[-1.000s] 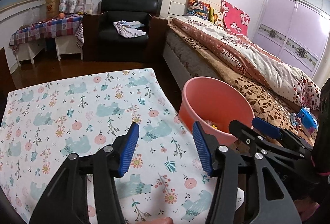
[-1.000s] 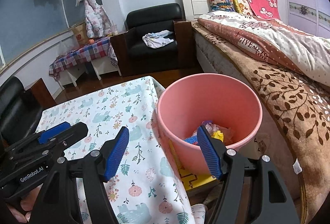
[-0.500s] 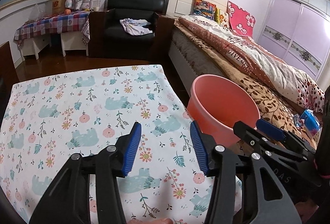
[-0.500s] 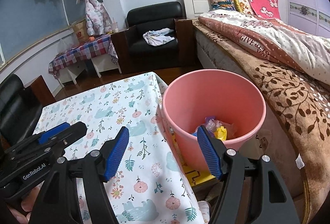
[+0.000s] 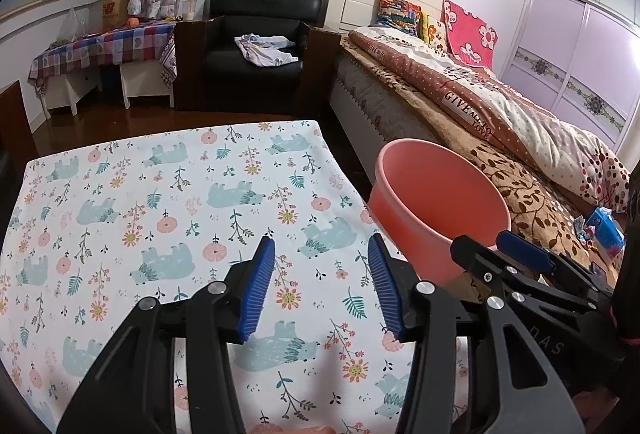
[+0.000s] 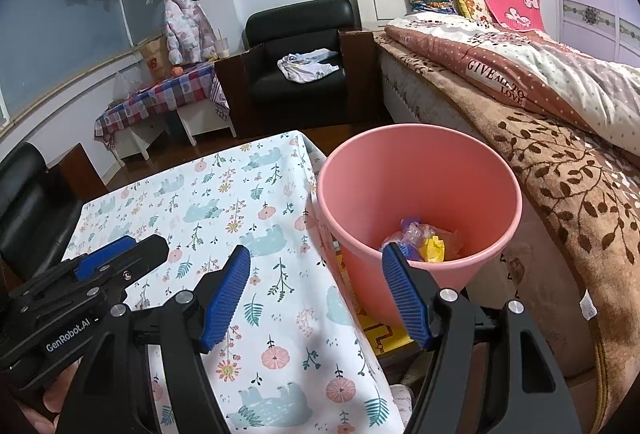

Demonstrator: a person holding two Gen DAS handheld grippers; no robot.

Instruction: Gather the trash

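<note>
A pink bin (image 6: 360, 190) stands just off the right edge of a table under a bear-and-flower cloth (image 6: 224, 202). Crumpled yellow, purple and blue wrappers (image 6: 426, 244) lie at the bin's bottom. My right gripper (image 6: 316, 250) hangs open over the table's edge and the bin's near rim, with nothing between its blue pads. My left gripper (image 5: 321, 240) is open above the bare cloth (image 5: 160, 194), its jaws a little narrower than before and empty. In the left wrist view the bin (image 5: 440, 202) is to the right, with the right gripper (image 5: 490, 248) in front of it. The left gripper (image 6: 132, 252) also shows at lower left.
A bed with a brown leaf blanket (image 6: 560, 186) runs along the right, close behind the bin. A blue packet (image 5: 604, 230) lies on the bed. A yellow box (image 6: 384, 330) sits under the bin. A black armchair (image 5: 256, 46) and a checked side table (image 5: 100, 46) stand at the back.
The left gripper's jaws have narrowed a little. Both views have shifted slightly, so more of the cloth shows and the wrappers inside the bin are plainer. The right jaws keep their width.
</note>
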